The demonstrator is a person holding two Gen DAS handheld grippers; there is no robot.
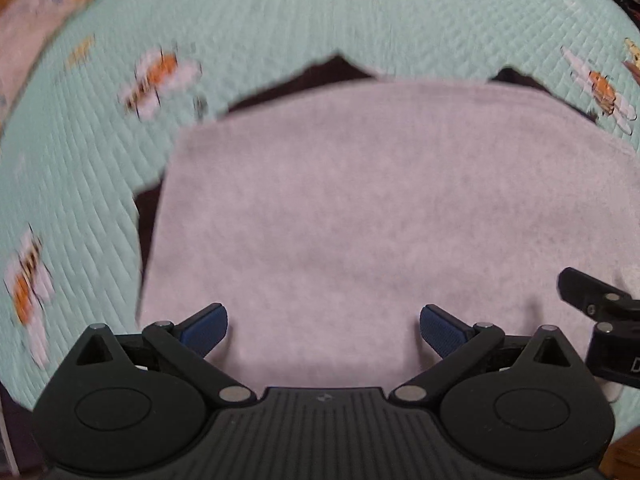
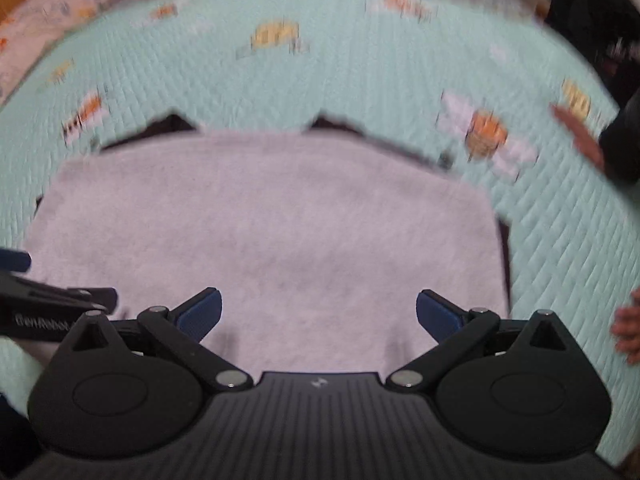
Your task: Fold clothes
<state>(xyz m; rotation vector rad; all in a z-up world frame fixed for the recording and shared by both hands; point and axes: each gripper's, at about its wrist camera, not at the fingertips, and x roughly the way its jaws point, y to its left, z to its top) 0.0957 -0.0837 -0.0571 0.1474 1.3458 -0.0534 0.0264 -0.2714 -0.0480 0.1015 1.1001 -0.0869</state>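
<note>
A pale pink-grey folded cloth (image 1: 360, 208) lies flat on a mint quilt, with a dark garment (image 1: 320, 74) showing from under its far and left edges. My left gripper (image 1: 323, 330) hangs open over the cloth's near edge, nothing between its blue pads (image 1: 206, 330). The right gripper's black finger (image 1: 592, 296) reaches in at the right edge of this view. In the right wrist view the same cloth (image 2: 272, 232) fills the middle, dark fabric (image 2: 336, 124) peeking out behind it. My right gripper (image 2: 319, 318) is open above the near edge and holds nothing.
The mint quilt (image 1: 80, 160) with bee prints covers the bed on all sides. A peach patterned cushion (image 2: 60, 12) lies at the far left. A person's hand (image 2: 580, 136) and dark sleeve rest on the quilt at right; fingers (image 2: 628, 328) show lower right. The left gripper's body (image 2: 48, 304) enters from the left.
</note>
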